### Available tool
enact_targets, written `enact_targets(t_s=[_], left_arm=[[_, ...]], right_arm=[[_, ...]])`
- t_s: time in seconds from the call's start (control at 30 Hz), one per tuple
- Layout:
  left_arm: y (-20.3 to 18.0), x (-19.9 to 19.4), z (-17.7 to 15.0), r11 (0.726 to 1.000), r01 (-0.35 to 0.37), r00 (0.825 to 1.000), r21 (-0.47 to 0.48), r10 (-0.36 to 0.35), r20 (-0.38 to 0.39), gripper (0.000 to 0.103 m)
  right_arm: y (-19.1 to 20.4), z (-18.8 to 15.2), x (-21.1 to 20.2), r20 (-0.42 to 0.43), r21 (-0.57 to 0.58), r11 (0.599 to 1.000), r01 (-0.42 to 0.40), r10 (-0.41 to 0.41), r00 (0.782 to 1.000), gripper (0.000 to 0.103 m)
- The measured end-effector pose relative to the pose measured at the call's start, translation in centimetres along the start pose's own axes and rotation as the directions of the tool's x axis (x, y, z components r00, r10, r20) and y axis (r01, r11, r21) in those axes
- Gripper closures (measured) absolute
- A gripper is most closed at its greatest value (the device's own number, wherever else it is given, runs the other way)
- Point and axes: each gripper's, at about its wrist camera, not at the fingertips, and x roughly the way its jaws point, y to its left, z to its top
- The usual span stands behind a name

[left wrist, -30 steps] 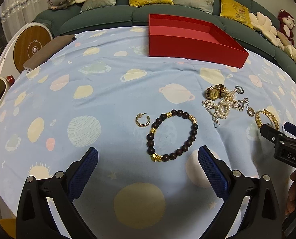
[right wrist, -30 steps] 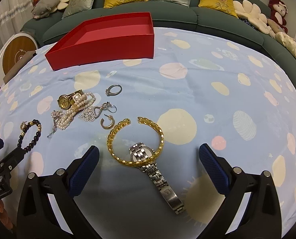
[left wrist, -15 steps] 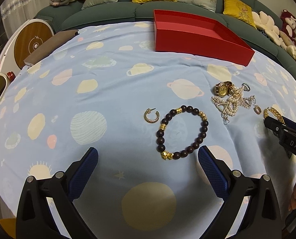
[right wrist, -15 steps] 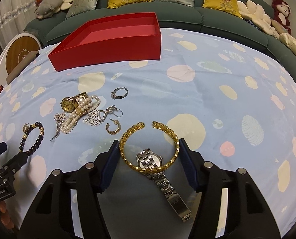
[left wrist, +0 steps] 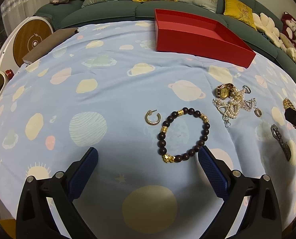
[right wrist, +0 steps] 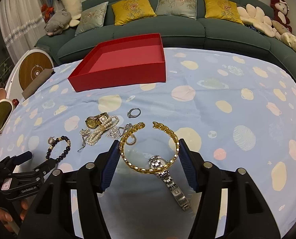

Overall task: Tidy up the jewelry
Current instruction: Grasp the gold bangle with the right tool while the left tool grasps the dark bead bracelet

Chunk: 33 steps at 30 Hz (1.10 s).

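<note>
Both blue pads [right wrist: 112, 160] of the right gripper [right wrist: 149, 151] pinch the open gold bangle [right wrist: 148, 149], apparently lifted; left gripper [left wrist: 148, 155] gapes.

One brand can be read — "GenRobot.AI", in pale letters on the black body of the left gripper [right wrist: 24, 164], seen in the right wrist view low and to the left of the fingers [right wrist: 110, 167]. Just above that lettering sits a small white tag with figures too blurred to read — the left wrist view shows no legible writing.

Open gold cuff bangle [right wrist: 148, 149] is clamped between blue pads [right wrist: 110, 165], overlapping silver watch [right wrist: 168, 177]; red box [right wrist: 120, 75] empty.
</note>
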Motion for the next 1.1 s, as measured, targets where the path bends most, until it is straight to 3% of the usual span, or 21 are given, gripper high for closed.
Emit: enact_targets(t_s=[0.17,0.27,0.43,0.53,0.7,0.8,1.0,1.07,1.1], left_arm=[[2.6,-0.5,1.3,0.995,-0.018,0.999,-0.098,0.022,0.038,0.005],[3.1,0.1,1.2,0.990,-0.013,1.000,-0.140,0.016,0.019,0.005],[0.0,0.0,0.2,0.998,0.044,0.999,-0.043,-0.044,0.010,0.006],[-1.8,0.4,-0.2,0.999,0.043,0.999,0.021,-0.043,0.002,0.006],[-2.1,0.9,0.0,0.999,0.021,1.000,0.027,-0.022,0.013,0.013],[-2.6,0.8,-0.1,0.999,0.005,0.999,0.053,-0.007,0.036,0.026],[-3.1,0.4,-0.1,0.995,0.041,0.997,0.086,-0.046,0.061,0.066],[-3.0,0.3,0.1,0.994,0.072,0.995,0.086,-0.077,0.059,0.090],[-2.8,0.3,0.2,0.992,0.095,0.994,0.081,-0.100,0.051,0.090]], right_arm=[[-0.8,0.2,-0.9,0.018,0.015,1.000,0.000,0.000,1.000,0.046],[-0.9,0.1,-1.0,0.016,0.017,1.000,-0.006,0.006,1.000,0.046],[-0.5,-0.1,-1.3,0.021,0.002,1.000,-0.009,0.009,1.000,0.046],[-0.5,-0.2,-1.3,0.020,0.004,1.000,-0.009,0.009,1.000,0.046],[-0.5,-0.2,-1.2,0.016,0.008,1.000,-0.013,0.012,1.000,0.046],[-0.4,-0.2,-1.2,0.015,0.009,1.000,-0.016,0.016,1.000,0.046],[0.1,-0.4,-1.1,0.013,-0.002,1.000,-0.022,0.022,1.000,0.046],[0.1,-0.4,-1.0,0.011,-0.002,1.000,-0.022,0.022,1.000,0.046],[0.1,-0.4,-1.0,0.010,-0.002,1.000,-0.021,0.021,1.000,0.046]])
